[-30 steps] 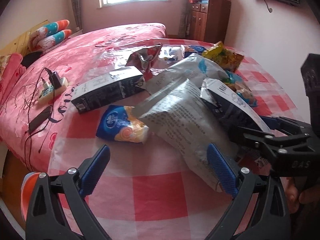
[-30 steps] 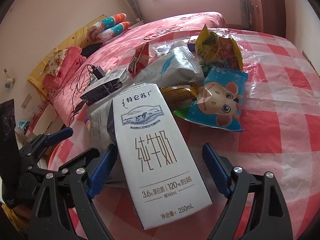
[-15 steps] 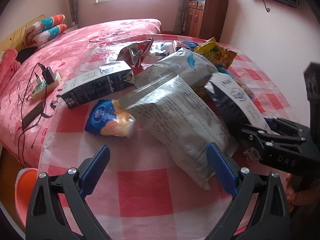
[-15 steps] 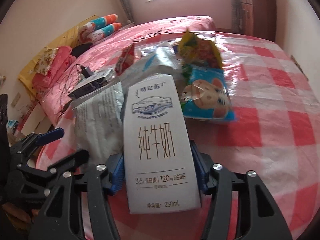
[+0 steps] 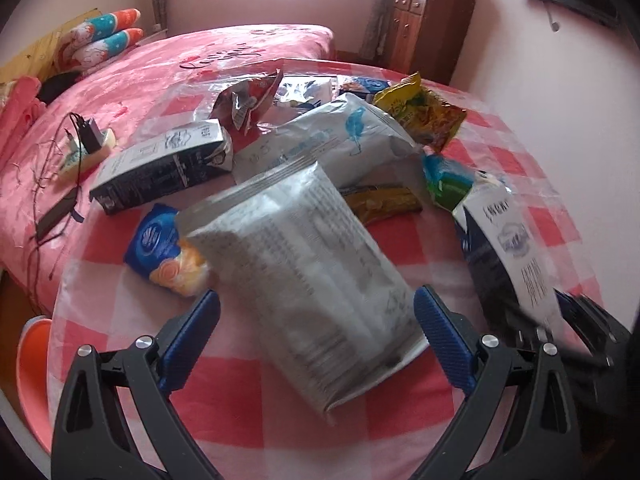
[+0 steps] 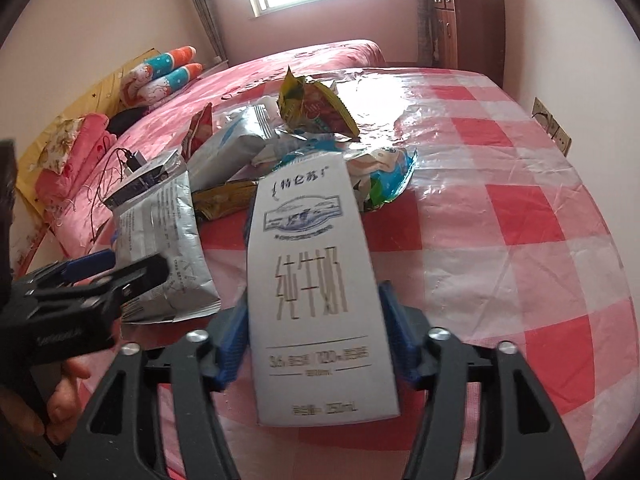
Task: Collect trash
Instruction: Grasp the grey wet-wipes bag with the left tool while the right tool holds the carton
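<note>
A white milk carton [image 6: 316, 280] with grey print lies lengthwise between the blue pads of my right gripper [image 6: 314, 344]. The pads touch both its long sides while the jaws are opening. In the left wrist view the same carton [image 5: 516, 248] slants up at the right edge. A silver snack bag [image 5: 304, 264] lies on the red-checked tablecloth [image 6: 520, 200]. My left gripper [image 5: 316, 332] is open and straddles the bag's near end without pressing it. The right wrist view has the left gripper [image 6: 100, 268] at the far left, beside the silver bag [image 6: 160, 220].
More trash is piled behind: a dark carton [image 5: 160, 168], a blue-and-orange packet [image 5: 168, 256], a large white bag [image 5: 332, 136], a yellow packet [image 5: 424, 112] and a red wrapper [image 5: 248, 100]. An orange bin [image 5: 32, 368] sits below the table's left edge. A charger [image 5: 88, 140] lies on the bed.
The right jaws closed in from wide apart onto the milk carton's sides. My left gripper moved forward, so the silver bag's end now lies between its fingers.
</note>
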